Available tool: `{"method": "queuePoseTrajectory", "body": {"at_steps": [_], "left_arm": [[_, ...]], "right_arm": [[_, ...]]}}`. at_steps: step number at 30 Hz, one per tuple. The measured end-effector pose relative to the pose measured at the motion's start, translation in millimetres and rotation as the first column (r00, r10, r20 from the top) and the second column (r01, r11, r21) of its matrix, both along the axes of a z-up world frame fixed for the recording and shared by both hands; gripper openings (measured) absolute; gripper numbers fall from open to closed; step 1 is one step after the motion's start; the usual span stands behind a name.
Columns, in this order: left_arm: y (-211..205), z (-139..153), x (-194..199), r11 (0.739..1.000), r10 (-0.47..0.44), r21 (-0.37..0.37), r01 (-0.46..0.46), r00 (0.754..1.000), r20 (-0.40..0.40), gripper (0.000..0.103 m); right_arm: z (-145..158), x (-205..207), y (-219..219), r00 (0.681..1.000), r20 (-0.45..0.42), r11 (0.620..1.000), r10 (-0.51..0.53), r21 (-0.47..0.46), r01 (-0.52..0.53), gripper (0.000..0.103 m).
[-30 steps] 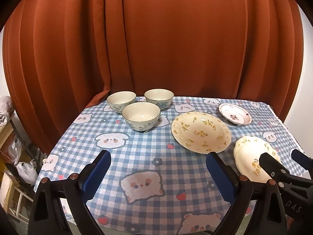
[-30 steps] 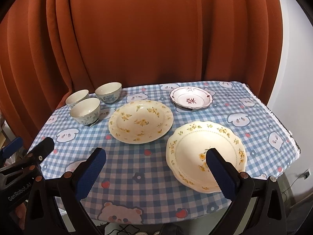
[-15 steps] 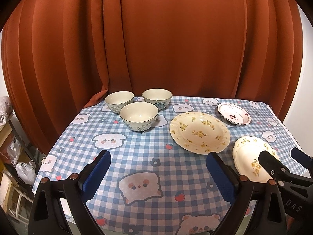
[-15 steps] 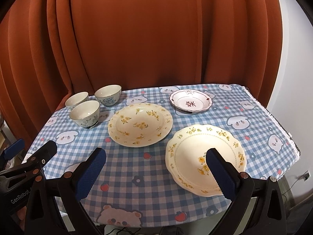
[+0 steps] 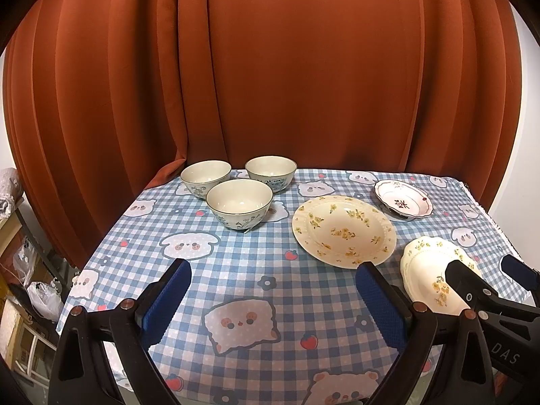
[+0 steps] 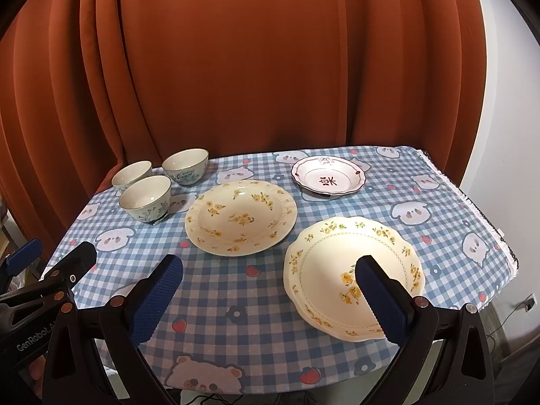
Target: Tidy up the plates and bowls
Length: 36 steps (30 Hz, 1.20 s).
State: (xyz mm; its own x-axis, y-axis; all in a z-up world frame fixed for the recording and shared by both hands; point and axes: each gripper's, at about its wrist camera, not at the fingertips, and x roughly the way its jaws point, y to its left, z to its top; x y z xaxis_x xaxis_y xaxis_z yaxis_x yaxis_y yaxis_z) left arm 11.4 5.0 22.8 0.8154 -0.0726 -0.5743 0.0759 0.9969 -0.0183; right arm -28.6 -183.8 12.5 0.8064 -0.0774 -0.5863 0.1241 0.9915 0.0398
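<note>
Over the last second both views have drawn slightly back and upward from the table (image 5: pixel 236 270); no dish has moved, so the task is judged to be at its start, with nothing stacked yet. At the far left stand three bowls: the rear left bowl (image 5: pixel 206 173), the rear right bowl (image 5: pixel 271 170) and the front bowl (image 5: pixel 239 202), set close together in a cluster. The left claw (image 5: pixel 273 298) is released, both pads spread wide and holding nothing; it hovers over the near edge of the table, well apart from the bowls, which lie ahead and slightly left of its centre line. In the middle lies the round flowered plate (image 6: pixel 240 216), flat on the cloth. Behind it to the right sits the small red-trimmed plate (image 6: pixel 328 177). At the near right lies the scalloped plate (image 6: pixel 352 270). The right claw (image 6: pixel 270 300) is likewise released and empty; its right pad overlaps the scalloped plate in view, but contact cannot be confirmed.
</note>
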Motion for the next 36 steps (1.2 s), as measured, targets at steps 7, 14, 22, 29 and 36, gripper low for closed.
{"method": "queuePoseTrajectory", "body": {"at_steps": [7,14,22,29,36], "left_arm": [[-1,0,-1,1.0,-0.001,0.001,0.001,1.0,0.0,0.099],[1,-1,1,1.0,-0.003,-0.002,0.003,1.0,-0.005,0.099],[2,-2,3,1.0,-0.01,-0.005,0.01,1.0,-0.009,0.099],[6,-11,14,0.999,-0.043,-0.012,0.043,0.999,-0.032,0.099],[-5,-20,29,0.997,-0.082,-0.004,0.082,0.994,-0.076,0.099]], "right_arm": [[-1,-1,-1,1.0,-0.002,1.0,-0.002,-0.002,0.002,0.103],[-3,-1,5,1.0,-0.009,1.0,-0.012,-0.005,0.012,0.103],[-4,0,8,1.0,-0.015,1.0,-0.019,-0.004,0.018,0.103],[-9,4,14,0.998,-0.034,0.999,-0.053,-0.007,0.052,0.103],[-16,9,8,0.992,-0.074,0.995,-0.099,0.006,0.099,0.103]]}}
